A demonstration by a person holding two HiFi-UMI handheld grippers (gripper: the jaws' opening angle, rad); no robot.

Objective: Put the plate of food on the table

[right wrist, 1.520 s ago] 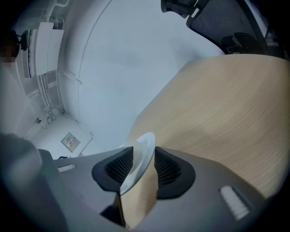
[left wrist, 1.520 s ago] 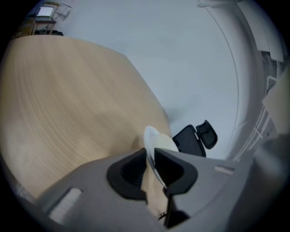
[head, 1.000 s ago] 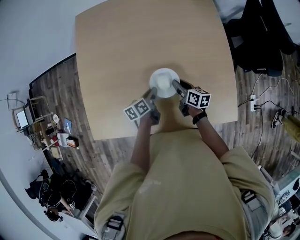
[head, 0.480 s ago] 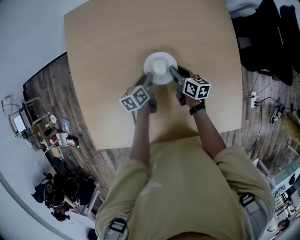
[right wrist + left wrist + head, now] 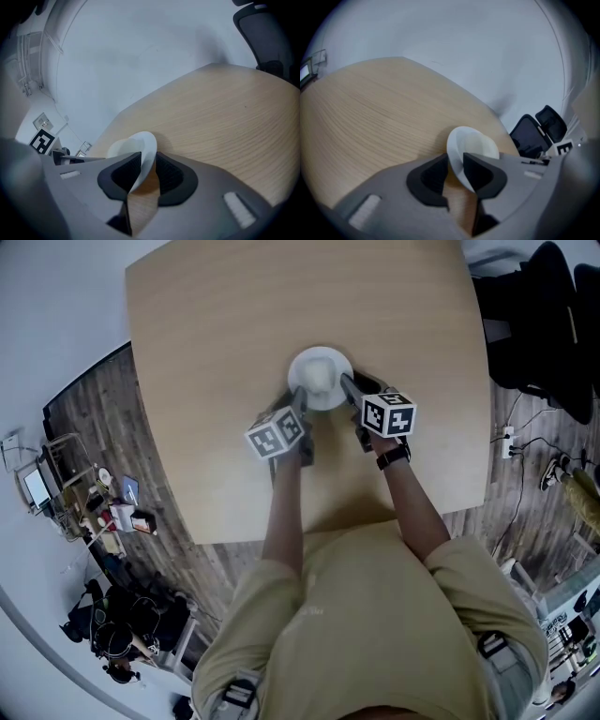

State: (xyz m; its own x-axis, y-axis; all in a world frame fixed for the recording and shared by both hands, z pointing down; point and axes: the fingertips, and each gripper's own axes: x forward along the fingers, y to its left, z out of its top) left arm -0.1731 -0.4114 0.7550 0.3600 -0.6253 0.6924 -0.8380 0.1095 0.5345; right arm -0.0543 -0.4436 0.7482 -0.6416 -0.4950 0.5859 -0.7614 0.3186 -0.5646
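Note:
A white plate (image 5: 321,378) holding something pale rests on the light wooden table (image 5: 216,324), near its middle. My left gripper (image 5: 298,401) is at the plate's left rim and my right gripper (image 5: 345,386) is at its right rim. In the left gripper view the rim (image 5: 459,154) stands between the left gripper's (image 5: 454,169) jaws, which are opening and look slack on it. In the right gripper view the right gripper's (image 5: 147,171) pads press both sides of the rim (image 5: 143,145).
The table's near edge (image 5: 309,521) runs just in front of the person's body. Black chairs (image 5: 553,315) stand to the right. Cables and a power strip (image 5: 511,442) lie on the wooden floor. Small clutter (image 5: 112,512) sits on the floor at the left.
Both grippers and the plate have moved forward, away from the person and farther onto the table. The left gripper's jaws have spread a little round the rim.

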